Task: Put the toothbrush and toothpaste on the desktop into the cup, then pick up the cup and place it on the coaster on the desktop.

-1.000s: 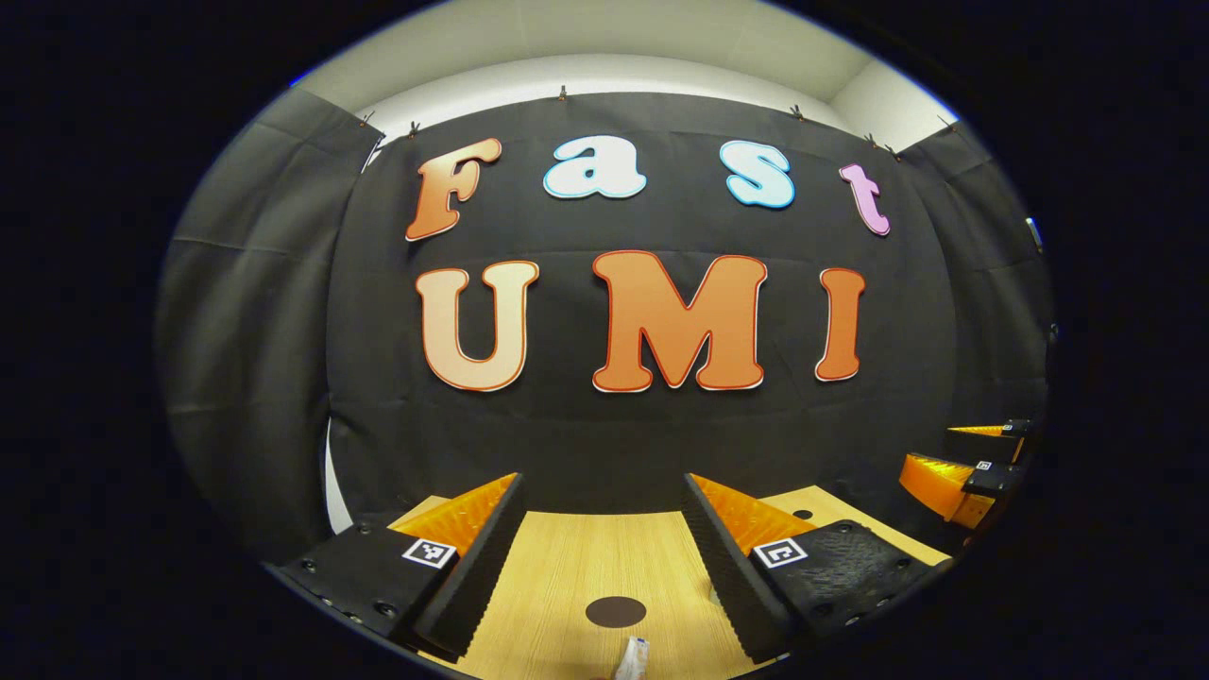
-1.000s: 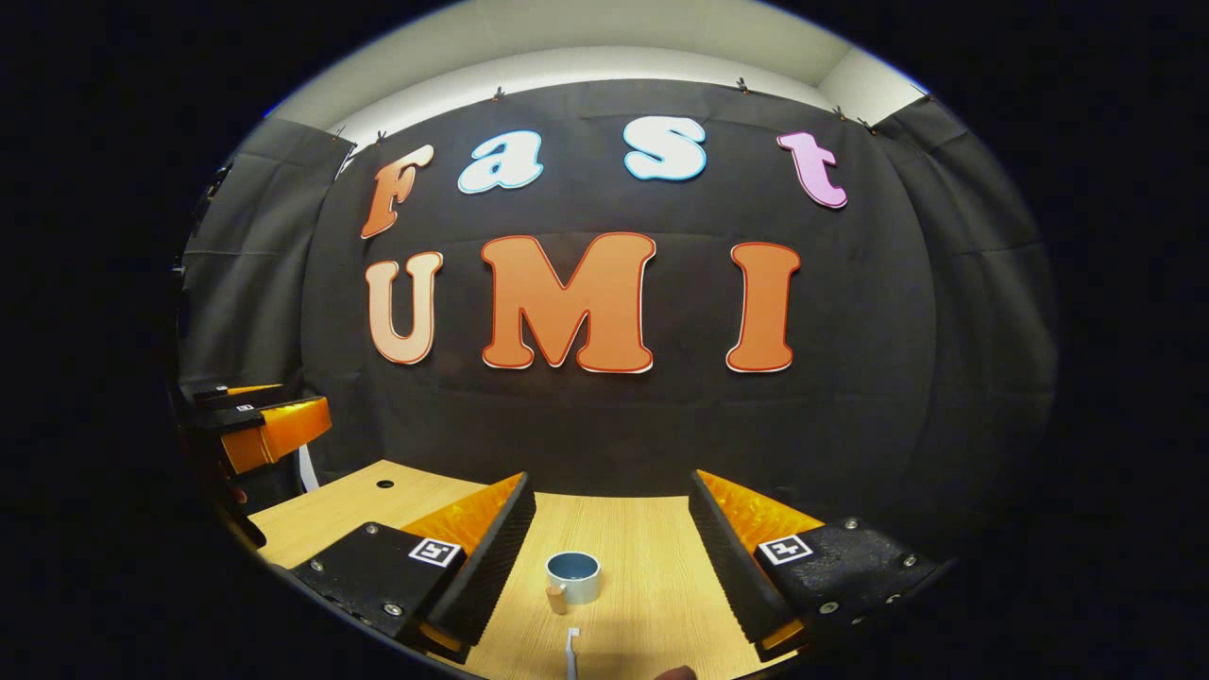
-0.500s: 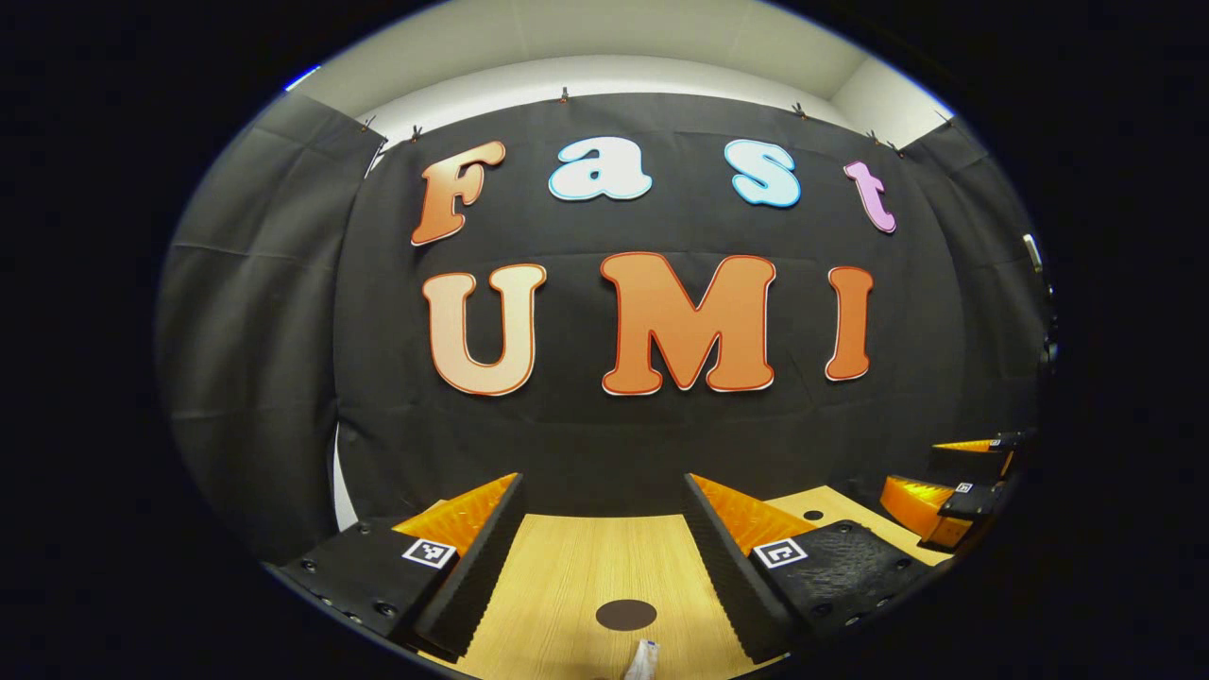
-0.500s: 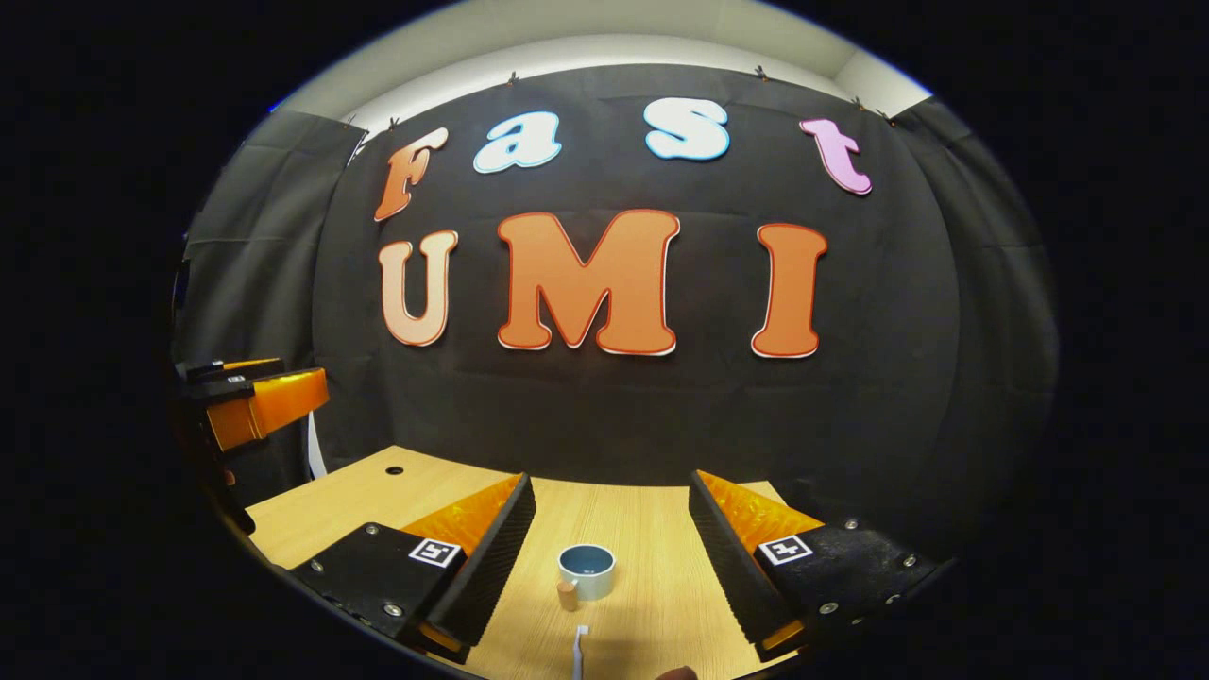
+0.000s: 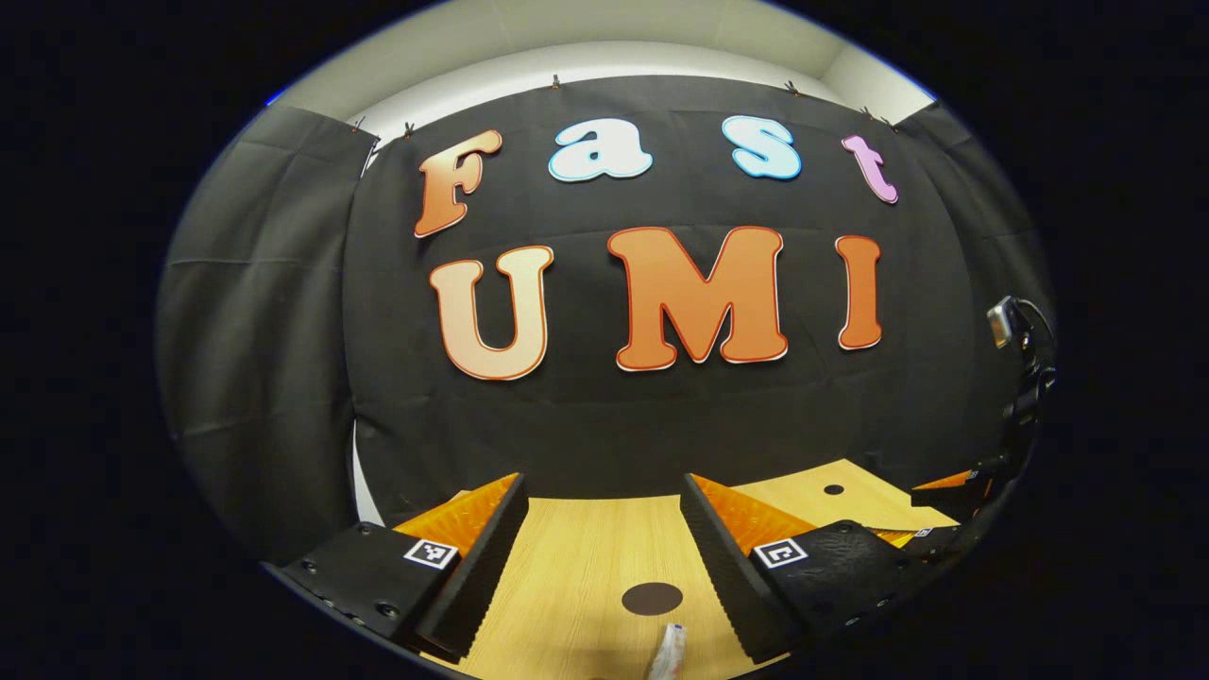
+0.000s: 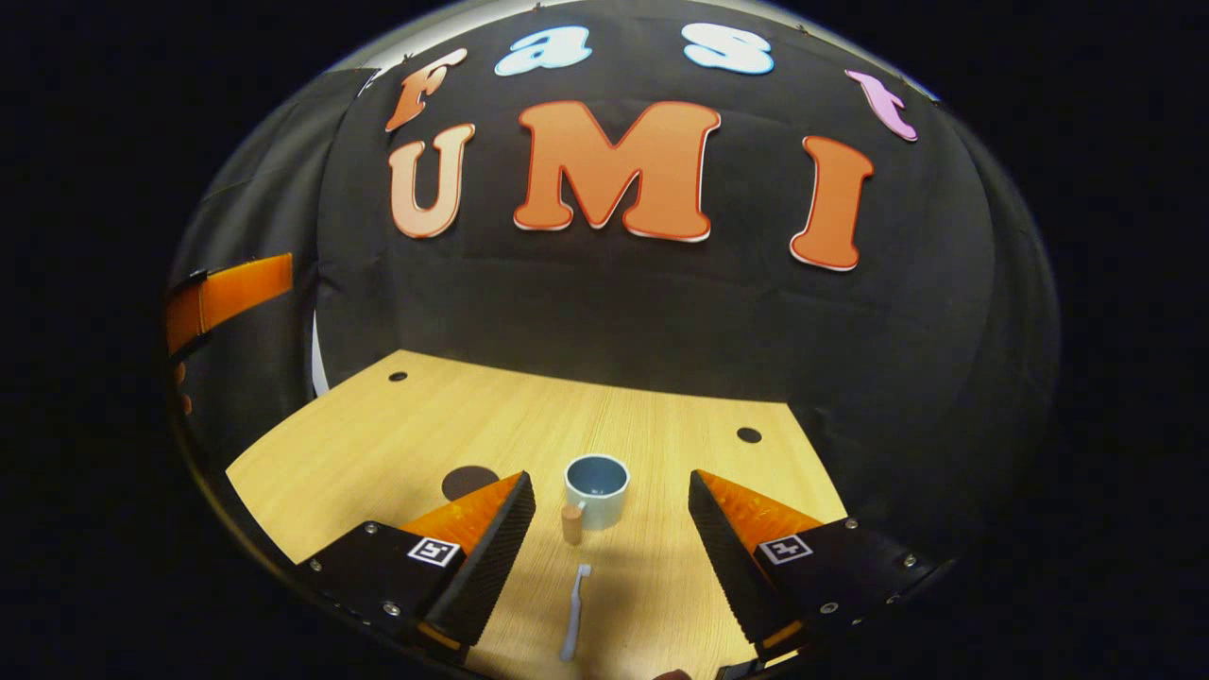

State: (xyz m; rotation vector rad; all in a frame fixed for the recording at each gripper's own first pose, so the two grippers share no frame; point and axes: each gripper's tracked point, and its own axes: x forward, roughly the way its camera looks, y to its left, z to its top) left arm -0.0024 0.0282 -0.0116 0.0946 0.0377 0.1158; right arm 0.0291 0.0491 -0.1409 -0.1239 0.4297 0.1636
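In the right gripper view a pale blue cup (image 6: 596, 489) with a wooden handle (image 6: 571, 522) stands upright on the wooden desktop (image 6: 378, 425). A white toothbrush (image 6: 574, 612) lies just in front of it, between my fingers. My right gripper (image 6: 611, 477) hovers above them, open and holding nothing. The dark round coaster (image 6: 465, 480) lies left of the cup, partly behind one finger. In the left gripper view the coaster (image 5: 652, 598) lies flat, and the toothpaste tube's end (image 5: 669, 656) pokes in below it. My left gripper (image 5: 603, 482) is open and holds nothing.
Two small dark holes (image 6: 398, 376) (image 6: 748, 434) mark the desktop near the back. The black cloth wall closes the table's far edge. A finger of the left gripper (image 6: 231, 293) shows at the far left, and a finger of the right gripper (image 5: 945, 480) at the far right.
The right gripper has tipped downward, so much more desktop, the coaster and the whole toothbrush have come into its view. The left gripper shifted slightly left. Both stayed open.
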